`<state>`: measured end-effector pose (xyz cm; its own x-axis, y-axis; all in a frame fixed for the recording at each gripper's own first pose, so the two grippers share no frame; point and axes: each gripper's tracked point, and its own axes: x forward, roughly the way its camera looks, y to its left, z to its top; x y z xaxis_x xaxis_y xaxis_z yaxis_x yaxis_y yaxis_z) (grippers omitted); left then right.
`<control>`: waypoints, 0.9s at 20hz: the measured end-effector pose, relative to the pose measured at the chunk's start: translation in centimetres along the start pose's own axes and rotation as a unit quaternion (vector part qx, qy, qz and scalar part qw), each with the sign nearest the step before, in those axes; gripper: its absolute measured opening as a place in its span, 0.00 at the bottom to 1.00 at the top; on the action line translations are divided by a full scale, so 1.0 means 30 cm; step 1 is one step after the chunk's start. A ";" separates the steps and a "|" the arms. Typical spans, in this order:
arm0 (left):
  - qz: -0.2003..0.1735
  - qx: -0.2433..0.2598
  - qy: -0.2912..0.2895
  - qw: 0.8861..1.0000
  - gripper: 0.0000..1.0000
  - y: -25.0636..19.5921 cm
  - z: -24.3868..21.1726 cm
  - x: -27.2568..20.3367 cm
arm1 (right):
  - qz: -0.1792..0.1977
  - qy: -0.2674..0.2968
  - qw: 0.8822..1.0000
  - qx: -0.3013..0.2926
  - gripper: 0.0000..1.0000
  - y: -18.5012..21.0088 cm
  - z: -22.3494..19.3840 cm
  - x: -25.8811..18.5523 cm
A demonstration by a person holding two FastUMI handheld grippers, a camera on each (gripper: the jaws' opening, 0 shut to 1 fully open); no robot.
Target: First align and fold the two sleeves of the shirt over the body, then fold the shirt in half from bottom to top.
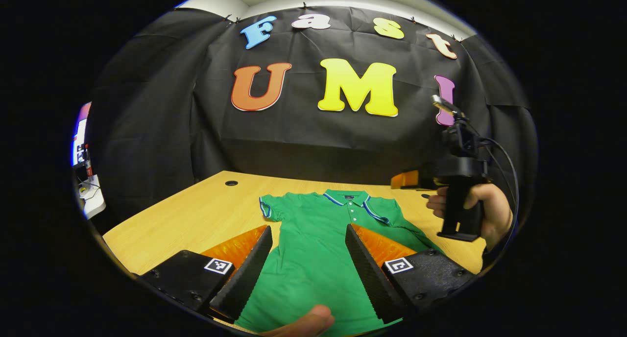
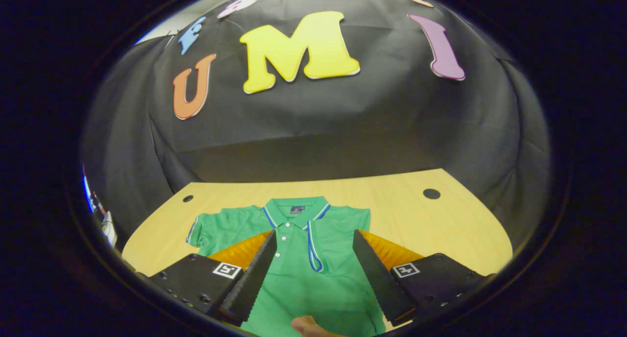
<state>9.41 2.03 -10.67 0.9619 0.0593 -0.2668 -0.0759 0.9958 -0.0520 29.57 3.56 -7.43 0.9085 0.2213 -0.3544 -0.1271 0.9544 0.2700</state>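
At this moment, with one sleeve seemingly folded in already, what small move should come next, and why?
Probably take the left gripper to the spread sleeve: it lies flat on the table, while the other side of the shirt looks folded over the body. Both grippers hang open, holding nothing.

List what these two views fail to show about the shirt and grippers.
- Shirt hem: cut off at the bottom edge in both gripper views.
- Right sleeve: seems already folded over the body in the right gripper view.
- Right gripper in the left gripper view: fingers point away, so their state is hidden.
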 end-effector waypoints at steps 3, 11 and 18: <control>0.003 0.001 0.019 1.000 0.96 0.023 0.041 0.037 | -0.027 -0.045 0.998 -0.040 0.92 -0.047 0.056 -0.166; 0.039 -0.018 0.067 0.997 0.96 0.165 0.191 0.267 | -0.035 -0.147 0.987 -0.050 0.95 -0.080 0.128 -0.594; 0.067 0.009 0.185 0.980 0.97 0.277 0.042 0.574 | -0.055 -0.176 0.981 -0.056 0.96 -0.142 0.014 -0.786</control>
<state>25.67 11.43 -14.49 0.7821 0.1644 -0.6011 -0.1878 0.9819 0.0243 8.85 -5.81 0.16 0.9980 0.0507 -0.0388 -0.0449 0.9892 0.1396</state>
